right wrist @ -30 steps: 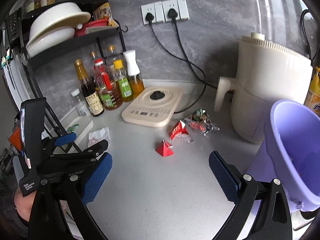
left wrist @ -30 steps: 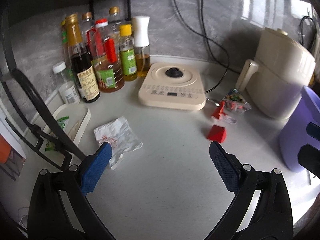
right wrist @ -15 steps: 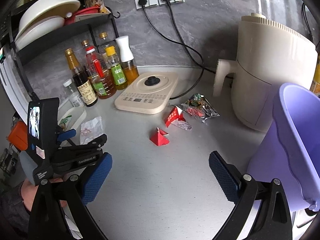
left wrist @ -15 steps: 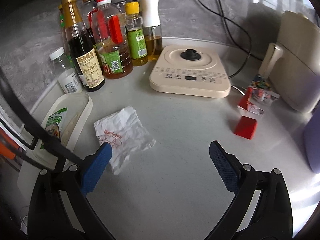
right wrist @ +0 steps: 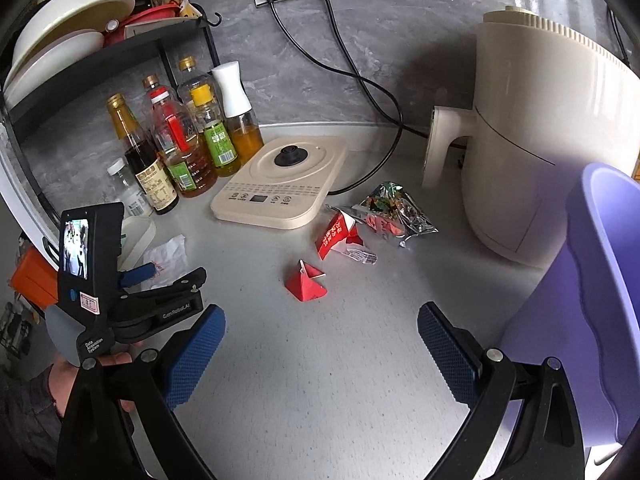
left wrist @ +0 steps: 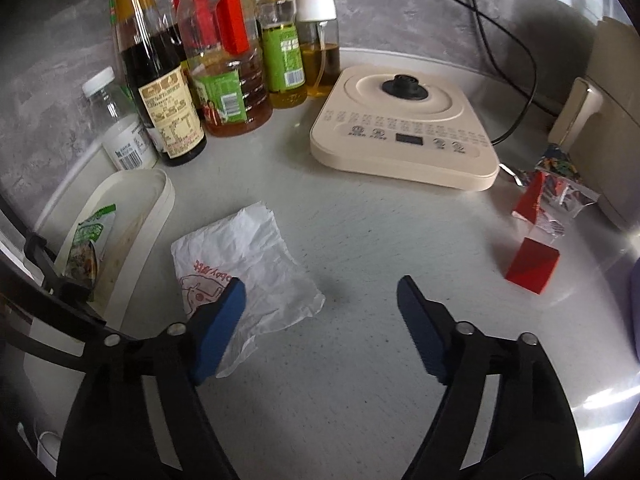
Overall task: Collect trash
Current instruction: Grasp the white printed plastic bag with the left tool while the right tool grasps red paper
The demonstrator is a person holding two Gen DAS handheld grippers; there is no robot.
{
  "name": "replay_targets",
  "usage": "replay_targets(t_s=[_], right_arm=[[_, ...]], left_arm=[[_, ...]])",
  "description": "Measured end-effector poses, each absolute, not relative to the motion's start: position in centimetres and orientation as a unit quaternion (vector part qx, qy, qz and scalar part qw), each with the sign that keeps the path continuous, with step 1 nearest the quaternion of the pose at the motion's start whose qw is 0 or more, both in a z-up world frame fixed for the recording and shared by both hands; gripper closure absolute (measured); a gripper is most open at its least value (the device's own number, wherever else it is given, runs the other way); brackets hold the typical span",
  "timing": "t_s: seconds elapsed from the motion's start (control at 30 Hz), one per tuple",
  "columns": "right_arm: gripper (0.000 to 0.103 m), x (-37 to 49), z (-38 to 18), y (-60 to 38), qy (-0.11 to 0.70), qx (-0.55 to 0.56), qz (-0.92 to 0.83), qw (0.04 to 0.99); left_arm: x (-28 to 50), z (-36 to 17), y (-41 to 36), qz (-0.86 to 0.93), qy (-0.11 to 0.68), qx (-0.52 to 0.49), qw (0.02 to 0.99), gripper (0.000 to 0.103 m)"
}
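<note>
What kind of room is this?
Most likely a home kitchen: cooking oil bottles stand by the wall, an induction cooker sits on the countertop, and bowls fill a rack.

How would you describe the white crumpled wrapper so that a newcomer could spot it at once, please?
Start at the cream induction cooker on the grey counter. In front of it, nearer the bottles, lies the white crumpled wrapper. Unlike the red cartons, it is flat, white paper with red print.
</note>
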State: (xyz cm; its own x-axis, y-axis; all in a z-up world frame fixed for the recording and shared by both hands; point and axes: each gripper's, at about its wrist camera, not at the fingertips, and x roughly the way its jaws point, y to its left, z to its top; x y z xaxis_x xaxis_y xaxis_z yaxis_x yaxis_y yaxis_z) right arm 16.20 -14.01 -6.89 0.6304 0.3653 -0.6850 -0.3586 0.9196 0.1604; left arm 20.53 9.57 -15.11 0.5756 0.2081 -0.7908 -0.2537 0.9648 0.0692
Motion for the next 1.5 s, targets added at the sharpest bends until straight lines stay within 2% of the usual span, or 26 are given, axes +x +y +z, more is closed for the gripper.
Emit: replay_targets(t_s=[0.13,0.2,0.3,0.37,0.4,0.47,0.83,1.1,1.5], right_arm=[[0.008,16.6,-7.0,-13.7,0.382,0.001,0.202,0.902],[0.008,16.8,-7.0,-13.6,0.382,0.000,0.203,0.901],[0.008,17.1,-7.0,-13.4,0.383,0.000,0.206,0.901],[0.008,17.2,-7.1,-13.2,0.384,0.001,0.206,0.900],[0.008,17.3,-7.1,-13.1,0.385,0.002,0.207,0.900],[0.008,17.5,-7.3,-12.9,0.387,0.004,0.209,0.898],[0.010,18.5,-8.8,-11.6,0.400,0.004,0.223,0.889],[0.022,20.2,-10.2,-11.0,0.409,0.014,0.229,0.883],[0.051,23.2,-12.4,-8.7,0.426,0.012,0.236,0.873]], left_arm=[[20.9,-15.6,10.0,0.140,0.448,-0.027,0.883,0.032],[21.1,-16.1,10.2,0.140,0.460,-0.029,0.876,0.037],[21.0,-16.4,10.5,0.130,0.469,-0.050,0.872,0.052],[21.0,-16.2,10.1,0.118,0.473,-0.044,0.872,0.076],[21.0,-16.1,9.8,0.110,0.476,-0.039,0.872,0.080],[20.9,-16.0,9.2,0.097,0.479,-0.033,0.872,0.096],[18.8,-13.9,7.9,0.049,0.458,-0.058,0.885,0.098],[18.2,-11.1,8.3,0.035,0.433,-0.057,0.899,0.099],[18.7,-10.0,9.3,0.040,0.421,-0.047,0.905,0.099]])
